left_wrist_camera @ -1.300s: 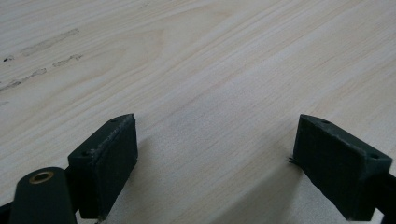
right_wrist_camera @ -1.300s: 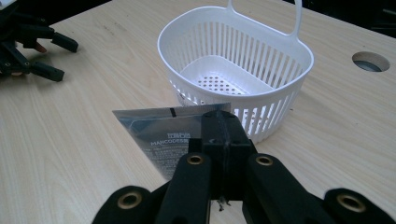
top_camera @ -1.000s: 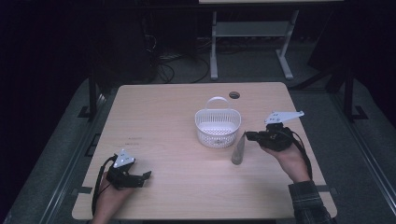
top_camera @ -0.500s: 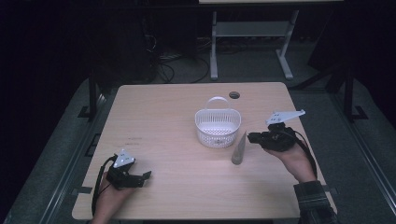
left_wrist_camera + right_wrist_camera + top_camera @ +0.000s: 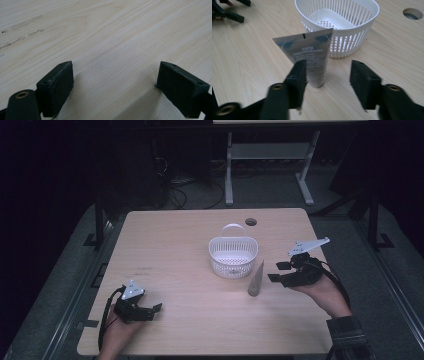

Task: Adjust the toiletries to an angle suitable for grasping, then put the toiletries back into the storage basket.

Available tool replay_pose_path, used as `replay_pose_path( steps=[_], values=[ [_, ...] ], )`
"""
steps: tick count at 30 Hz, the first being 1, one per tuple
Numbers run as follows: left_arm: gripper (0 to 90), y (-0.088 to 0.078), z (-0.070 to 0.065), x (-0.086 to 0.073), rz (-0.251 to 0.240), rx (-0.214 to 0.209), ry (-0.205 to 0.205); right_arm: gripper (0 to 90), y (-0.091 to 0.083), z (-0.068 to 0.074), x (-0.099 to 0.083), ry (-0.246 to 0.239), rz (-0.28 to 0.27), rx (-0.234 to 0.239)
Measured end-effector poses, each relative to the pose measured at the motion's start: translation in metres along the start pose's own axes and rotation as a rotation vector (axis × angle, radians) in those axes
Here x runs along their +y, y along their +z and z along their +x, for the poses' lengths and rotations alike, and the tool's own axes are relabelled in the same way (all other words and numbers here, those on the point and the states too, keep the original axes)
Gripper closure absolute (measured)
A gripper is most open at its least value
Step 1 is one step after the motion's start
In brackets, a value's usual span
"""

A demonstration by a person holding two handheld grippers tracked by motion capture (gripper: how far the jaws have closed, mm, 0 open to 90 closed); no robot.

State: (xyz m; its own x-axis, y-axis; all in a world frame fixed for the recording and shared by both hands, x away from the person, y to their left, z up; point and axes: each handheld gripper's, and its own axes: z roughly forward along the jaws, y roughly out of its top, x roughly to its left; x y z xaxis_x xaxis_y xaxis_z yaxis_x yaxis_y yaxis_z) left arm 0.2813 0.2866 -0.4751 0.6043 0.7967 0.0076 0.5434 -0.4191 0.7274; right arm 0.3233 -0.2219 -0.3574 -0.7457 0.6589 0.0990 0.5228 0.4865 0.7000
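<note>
Letting go with the right gripper (image 5: 276,271), jaws apart after just opening, pads pressing on nothing and nothing caught between them. Standing free just ahead of those jaws, nearer one than the other, a grey squeeze tube (image 5: 256,280) on the wooden table (image 5: 175,245), right beside a white slotted basket (image 5: 233,267) and apparently not touching it.

Best done slowly from here, by the look of it: draw straight back along the line of the jaws, keep them wide, avoid any sideways sweep that could clip the near edge and topple the tube. Hold level until well clear.

Resting well apart at the near left edge, the left gripper (image 5: 152,309), jaws spread over bare wood.

Looks slim and top-heavy, balanced upright on its narrow cap end, flat crimped seam uppermost and fanning wide, small white lettering across a dark glossy face. Likely to tip at the lightest nudge.
</note>
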Motion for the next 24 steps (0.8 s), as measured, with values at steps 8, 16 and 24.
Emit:
replay_pose_path(
  steps=[8,16,24],
  values=[
    [13.2,0.0,0.0,0.0,0.001,0.0,0.0,18.6,0.001,0.004,0.003,-0.025,0.058,-0.018],
    [13.2,0.0,0.0,0.0,0.0,0.0,-0.002,13.4,0.004,0.01,0.013,-0.038,0.076,-0.001],
    [13.2,0.0,0.0,0.0,0.001,-0.001,-0.002,12.2,0.011,0.017,0.029,-0.068,0.102,0.013]
  ],
)
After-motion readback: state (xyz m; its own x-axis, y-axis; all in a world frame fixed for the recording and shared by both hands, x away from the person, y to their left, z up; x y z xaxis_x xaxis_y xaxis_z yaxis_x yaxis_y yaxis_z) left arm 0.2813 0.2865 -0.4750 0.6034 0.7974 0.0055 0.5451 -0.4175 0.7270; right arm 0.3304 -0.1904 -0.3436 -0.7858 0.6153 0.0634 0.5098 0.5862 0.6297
